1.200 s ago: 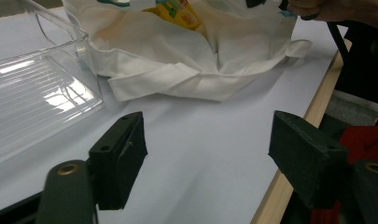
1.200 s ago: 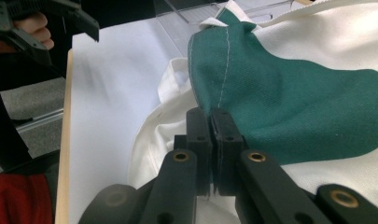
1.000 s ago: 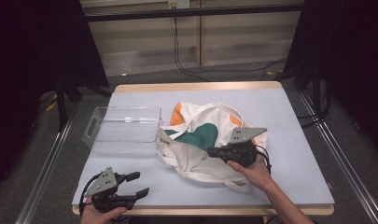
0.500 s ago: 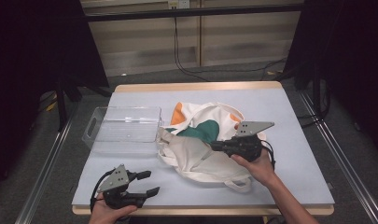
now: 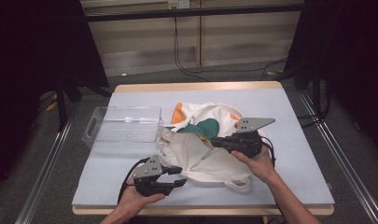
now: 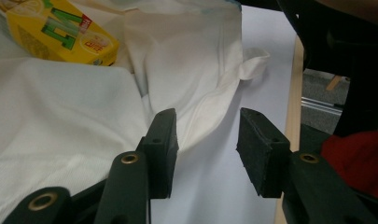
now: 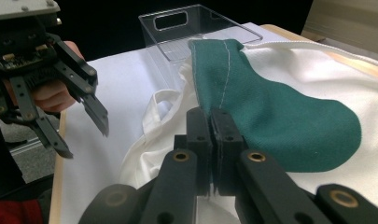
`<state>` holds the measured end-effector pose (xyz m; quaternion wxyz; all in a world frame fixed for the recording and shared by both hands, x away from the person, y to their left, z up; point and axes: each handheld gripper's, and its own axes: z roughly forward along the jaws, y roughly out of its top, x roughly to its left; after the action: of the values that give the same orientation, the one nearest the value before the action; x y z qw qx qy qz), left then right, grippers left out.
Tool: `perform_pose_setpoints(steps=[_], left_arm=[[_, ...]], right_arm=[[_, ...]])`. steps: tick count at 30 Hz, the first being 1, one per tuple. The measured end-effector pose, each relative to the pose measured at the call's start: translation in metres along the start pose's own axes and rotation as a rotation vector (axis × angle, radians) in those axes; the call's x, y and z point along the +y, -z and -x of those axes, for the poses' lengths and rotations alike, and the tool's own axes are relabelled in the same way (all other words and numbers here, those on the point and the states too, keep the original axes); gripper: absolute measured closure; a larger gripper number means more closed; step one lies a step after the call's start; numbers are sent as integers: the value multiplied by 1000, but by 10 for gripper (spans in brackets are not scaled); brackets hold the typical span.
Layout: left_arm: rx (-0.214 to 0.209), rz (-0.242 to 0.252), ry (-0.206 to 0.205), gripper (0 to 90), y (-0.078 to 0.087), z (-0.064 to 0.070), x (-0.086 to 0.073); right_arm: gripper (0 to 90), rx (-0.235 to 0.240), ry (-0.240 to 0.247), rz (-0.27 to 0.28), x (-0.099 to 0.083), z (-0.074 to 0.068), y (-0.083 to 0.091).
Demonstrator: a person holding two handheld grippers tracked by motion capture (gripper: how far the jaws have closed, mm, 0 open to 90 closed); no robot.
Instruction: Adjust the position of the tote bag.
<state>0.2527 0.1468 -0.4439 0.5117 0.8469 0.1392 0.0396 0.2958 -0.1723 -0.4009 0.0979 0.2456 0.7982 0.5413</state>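
One cloth bag [image 5: 200,149], white with green and orange patches, is spread at the table's [image 5: 298,154] centre. Its green edge is pinched by the clenched right gripper [image 7: 211,122]. The left gripper [image 6: 206,140], jaws apart, is held at the bag's near edge. One yellow carton [image 6: 51,30] lies inside; one clear tray [image 5: 123,128] stands left.

The tote bag [image 5: 210,156] is matt woven cloth, its green patch [image 7: 280,119] coarser. The bin [image 5: 123,126] is clear glossy plastic. The desk [image 5: 294,135] looks smooth, wood-edged; the carton [image 6: 56,32] perhaps glossy card.
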Motion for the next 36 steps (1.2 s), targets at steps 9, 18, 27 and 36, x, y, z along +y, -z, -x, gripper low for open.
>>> perform_pose_setpoints(steps=[9,18,27,36], left_arm=[[-14,-23,-30,599,-23,-6,11],[-60,-75,-56,582,-52,0,7],[-30,-103,-80,498,-69,-6,8],[-16,-160,-120,415,-82,-1,2]], right_arm=[[869,-7,-10,10,3,6,2],[870,-22,-11,20,7,13,2],[870,-49,-16,16,9,26,1],[870,-68,-35,34,12,41,0]])
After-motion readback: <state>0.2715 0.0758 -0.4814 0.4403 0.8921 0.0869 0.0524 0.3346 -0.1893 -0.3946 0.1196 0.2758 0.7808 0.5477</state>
